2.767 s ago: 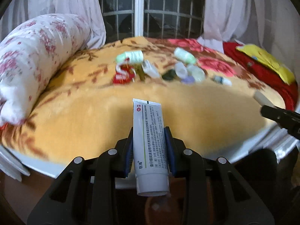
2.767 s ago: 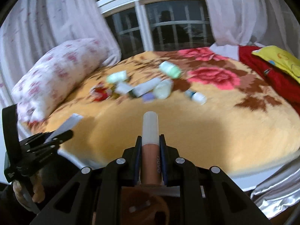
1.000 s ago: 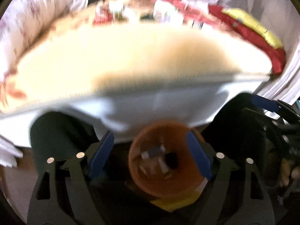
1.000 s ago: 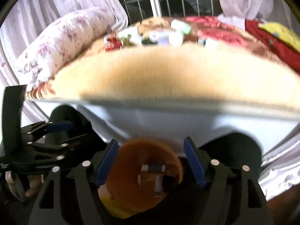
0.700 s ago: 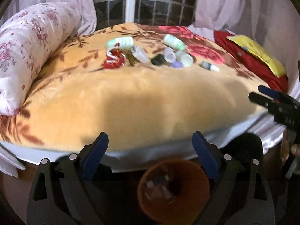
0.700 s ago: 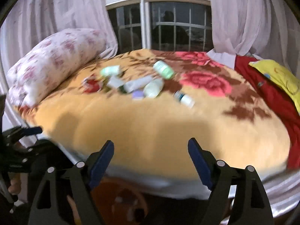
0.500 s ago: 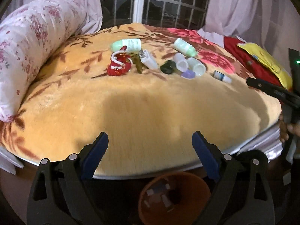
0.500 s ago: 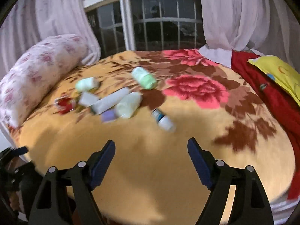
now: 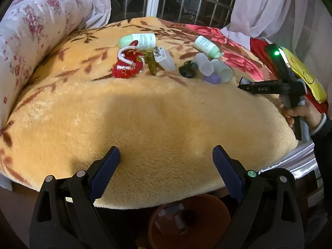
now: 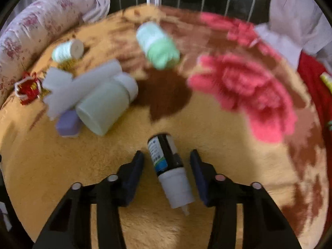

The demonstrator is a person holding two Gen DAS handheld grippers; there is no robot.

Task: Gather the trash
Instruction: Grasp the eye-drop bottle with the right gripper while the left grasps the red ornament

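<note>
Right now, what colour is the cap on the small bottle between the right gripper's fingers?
White, on a dark-bodied small bottle; the right wrist view shows it best.

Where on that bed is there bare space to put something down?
The near half of the orange blanket is bare, from the bed's front edge to the red ornament. Farther back it is crowded: bottles and tubes bunch around the purple block. The right gripper is closing around a small dropper bottle.

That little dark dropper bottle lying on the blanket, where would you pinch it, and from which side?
Across its dark body, coming from above. The small bottle lies flat on the blanket, its white cap toward the camera, both long sides free. The right gripper already straddles it, jaws closing, pads not yet touching. The tapered cap would probably slip.
</note>
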